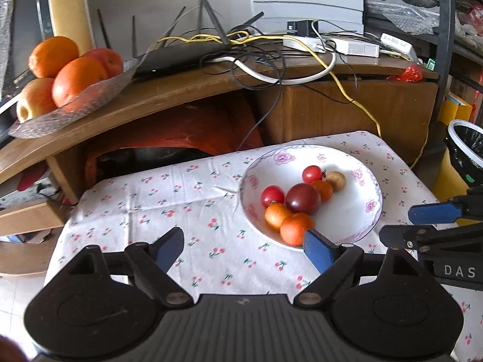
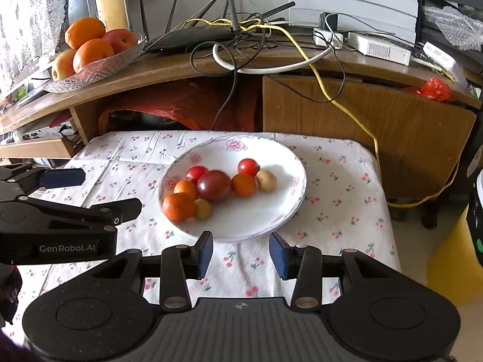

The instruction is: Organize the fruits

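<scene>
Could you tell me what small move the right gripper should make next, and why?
Probably ease the right gripper forward over the plate's near rim toward the orange fruit: its jaws are open and empty, just short of the plate, and every small fruit still lies there untouched.

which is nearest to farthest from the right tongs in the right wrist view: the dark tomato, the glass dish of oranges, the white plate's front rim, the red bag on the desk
1. White plate's front rim, just ahead of the right tongs.
2. Dark tomato, mid-plate.
3. Glass dish of oranges, back left on the desk, and red bag, back right: both far, too close to call.
</scene>
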Demonstrator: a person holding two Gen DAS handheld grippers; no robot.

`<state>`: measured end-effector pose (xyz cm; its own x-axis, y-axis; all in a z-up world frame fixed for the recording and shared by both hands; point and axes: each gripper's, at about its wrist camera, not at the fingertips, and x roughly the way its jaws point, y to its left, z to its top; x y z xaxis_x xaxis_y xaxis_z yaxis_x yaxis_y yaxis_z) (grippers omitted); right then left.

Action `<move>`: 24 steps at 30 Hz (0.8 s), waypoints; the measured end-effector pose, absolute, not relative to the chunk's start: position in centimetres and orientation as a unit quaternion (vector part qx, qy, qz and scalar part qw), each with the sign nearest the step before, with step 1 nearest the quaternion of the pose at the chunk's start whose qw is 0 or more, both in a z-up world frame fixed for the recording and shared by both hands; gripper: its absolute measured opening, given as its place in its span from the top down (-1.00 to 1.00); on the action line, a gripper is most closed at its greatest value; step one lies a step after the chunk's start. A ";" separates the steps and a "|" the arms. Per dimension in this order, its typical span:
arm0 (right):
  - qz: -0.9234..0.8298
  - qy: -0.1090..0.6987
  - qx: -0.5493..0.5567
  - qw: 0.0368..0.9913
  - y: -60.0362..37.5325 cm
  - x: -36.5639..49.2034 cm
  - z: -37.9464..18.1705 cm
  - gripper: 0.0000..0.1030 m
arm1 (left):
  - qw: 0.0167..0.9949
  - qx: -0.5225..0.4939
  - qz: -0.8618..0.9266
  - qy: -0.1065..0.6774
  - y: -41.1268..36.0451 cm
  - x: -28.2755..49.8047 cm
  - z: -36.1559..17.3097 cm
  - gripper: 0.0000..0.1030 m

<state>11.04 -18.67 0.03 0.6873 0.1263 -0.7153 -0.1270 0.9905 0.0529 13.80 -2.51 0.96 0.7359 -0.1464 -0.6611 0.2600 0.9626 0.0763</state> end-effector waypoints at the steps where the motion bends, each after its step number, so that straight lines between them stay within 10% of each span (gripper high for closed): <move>1: 0.070 0.390 0.000 0.918 -18.5 10.7 0.0 0.29 | 0.929 0.081 -0.108 0.345 -2.3 13.5 1.0 -0.86; 24: 0.075 0.376 0.038 0.923 -16.3 2.7 2.0 0.19 | 0.938 0.077 -0.080 0.329 -0.4 4.5 2.3 -1.00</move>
